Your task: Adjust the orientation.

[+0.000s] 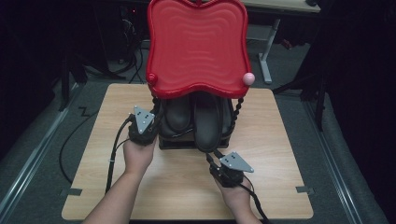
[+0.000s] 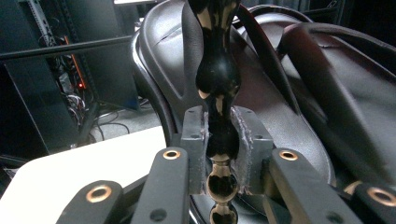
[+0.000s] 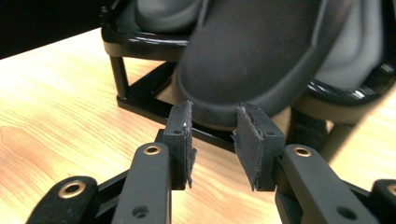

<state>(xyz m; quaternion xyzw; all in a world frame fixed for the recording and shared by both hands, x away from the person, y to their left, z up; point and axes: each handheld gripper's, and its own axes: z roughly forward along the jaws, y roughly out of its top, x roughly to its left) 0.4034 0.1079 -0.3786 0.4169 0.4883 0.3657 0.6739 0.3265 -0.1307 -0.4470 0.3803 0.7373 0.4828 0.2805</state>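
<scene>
Two grippers work a black shoe rack (image 1: 196, 142): left gripper (image 2: 219, 154) clamps its twisted post (image 2: 218, 79); right gripper (image 3: 214, 140), jaws apart, nears the protruding shoe's (image 3: 261, 51) toe edge.

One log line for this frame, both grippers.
left gripper: shut on rack post | right gripper: open, at shoe toe | rack on table

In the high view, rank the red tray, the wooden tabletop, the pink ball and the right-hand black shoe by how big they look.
1. Wooden tabletop.
2. Red tray, though it sits higher, nearer the camera, so its true size is unsure.
3. Black shoe, partly hidden under the tray.
4. Pink ball, smallest.
</scene>
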